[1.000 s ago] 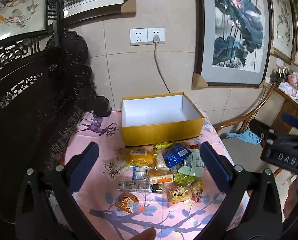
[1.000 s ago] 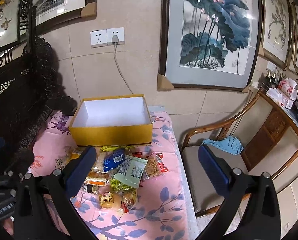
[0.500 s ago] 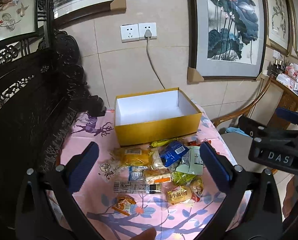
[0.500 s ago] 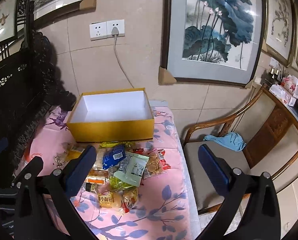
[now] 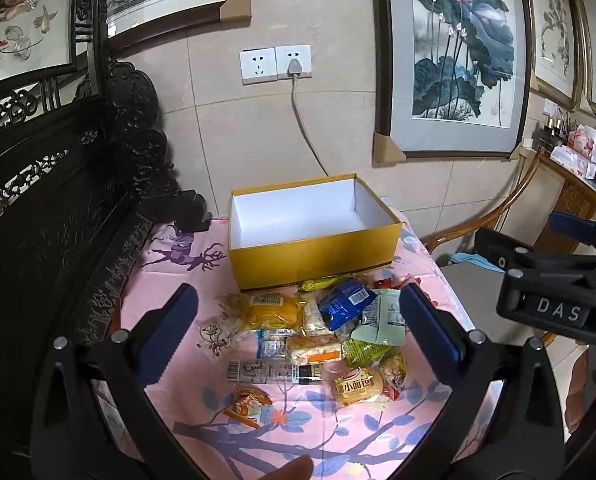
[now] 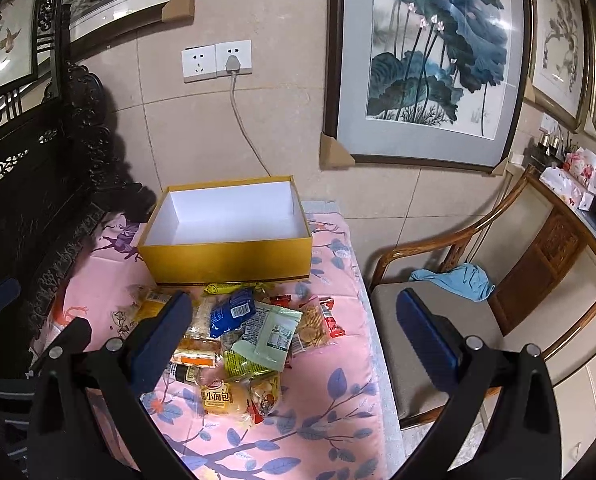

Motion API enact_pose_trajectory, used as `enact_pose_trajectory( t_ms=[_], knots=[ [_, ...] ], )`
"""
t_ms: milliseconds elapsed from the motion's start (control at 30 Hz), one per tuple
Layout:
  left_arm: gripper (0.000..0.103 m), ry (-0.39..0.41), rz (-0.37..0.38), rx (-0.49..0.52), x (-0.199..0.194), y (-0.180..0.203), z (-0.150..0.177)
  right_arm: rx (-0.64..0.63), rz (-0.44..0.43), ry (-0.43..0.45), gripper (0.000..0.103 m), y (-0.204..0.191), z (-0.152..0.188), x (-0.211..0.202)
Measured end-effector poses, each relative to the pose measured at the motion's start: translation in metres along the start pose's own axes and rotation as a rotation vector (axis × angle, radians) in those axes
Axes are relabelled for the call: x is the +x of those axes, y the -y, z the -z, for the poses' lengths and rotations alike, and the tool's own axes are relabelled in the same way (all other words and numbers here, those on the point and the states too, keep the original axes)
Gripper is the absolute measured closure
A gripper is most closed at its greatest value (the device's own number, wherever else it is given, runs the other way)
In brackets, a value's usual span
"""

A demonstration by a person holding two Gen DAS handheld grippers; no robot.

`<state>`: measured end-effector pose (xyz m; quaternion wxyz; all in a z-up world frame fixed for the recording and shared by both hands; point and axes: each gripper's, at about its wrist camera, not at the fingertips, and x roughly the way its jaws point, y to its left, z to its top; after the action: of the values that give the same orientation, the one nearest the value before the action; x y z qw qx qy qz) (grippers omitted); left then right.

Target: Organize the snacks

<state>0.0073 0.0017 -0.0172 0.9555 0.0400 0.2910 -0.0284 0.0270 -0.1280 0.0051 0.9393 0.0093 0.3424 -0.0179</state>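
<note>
An empty yellow box with a white inside stands at the back of a pink flowered table; it also shows in the right wrist view. In front of it lies a pile of snack packets, among them a blue packet, a pale green packet and a small bread bun. My left gripper is open and empty, held above the pile. My right gripper is open and empty, above the table's right side.
A carved dark wooden bench borders the table on the left. A wooden armchair with a blue cloth stands to the right. Framed paintings and a wall socket with a cable are behind the box.
Both grippers have shifted a little to the left and closer to the table; the box and the snack pile now look nearer. Nothing on the table has moved.
</note>
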Motion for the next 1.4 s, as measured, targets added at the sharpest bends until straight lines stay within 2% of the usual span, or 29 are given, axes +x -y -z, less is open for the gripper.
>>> enact_pose_trajectory(
  t_ms=[367, 500, 633, 767, 833, 933, 1033, 1100, 1267, 1400],
  knots=[
    [0.002, 0.004, 0.009, -0.008, -0.002, 0.003, 0.0, -0.004, 0.001, 0.011, 0.001, -0.002, 0.002, 0.0],
    [0.002, -0.002, -0.022, -0.005, 0.009, -0.001, 0.007, -0.013, -0.021, -0.055, 0.001, -0.004, 0.009, 0.023],
    [0.002, -0.039, -0.039, -0.017, 0.031, -0.008, 0.014, -0.03, -0.027, -0.06, 0.001, -0.007, 0.016, 0.043],
    [0.002, -0.061, -0.074, 0.026, 0.055, -0.006, 0.024, -0.067, -0.051, -0.049, 0.001, -0.016, 0.023, 0.08],
    [0.002, -0.062, -0.087, 0.038, 0.064, -0.005, 0.028, -0.066, -0.011, -0.117, 0.001, -0.02, 0.029, 0.117],
    [0.002, -0.085, -0.071, 0.03, 0.076, -0.008, 0.033, 0.027, -0.071, -0.26, 0.001, -0.017, 0.046, 0.169],
    [0.002, -0.087, -0.054, 0.015, 0.077, -0.011, 0.034, 0.009, -0.023, -0.329, 0.001, -0.028, 0.063, 0.21],
    [0.002, -0.078, -0.042, 0.009, 0.074, -0.012, 0.034, 0.018, -0.027, -0.389, 0.001, -0.035, 0.071, 0.234],
    [0.002, -0.081, -0.038, 0.032, 0.077, -0.01, 0.042, 0.067, -0.075, -0.456, 0.001, -0.049, 0.089, 0.27],
    [0.002, -0.083, -0.057, 0.034, 0.085, -0.012, 0.051, 0.058, -0.073, -0.407, 0.001, -0.058, 0.099, 0.273]
  ],
)
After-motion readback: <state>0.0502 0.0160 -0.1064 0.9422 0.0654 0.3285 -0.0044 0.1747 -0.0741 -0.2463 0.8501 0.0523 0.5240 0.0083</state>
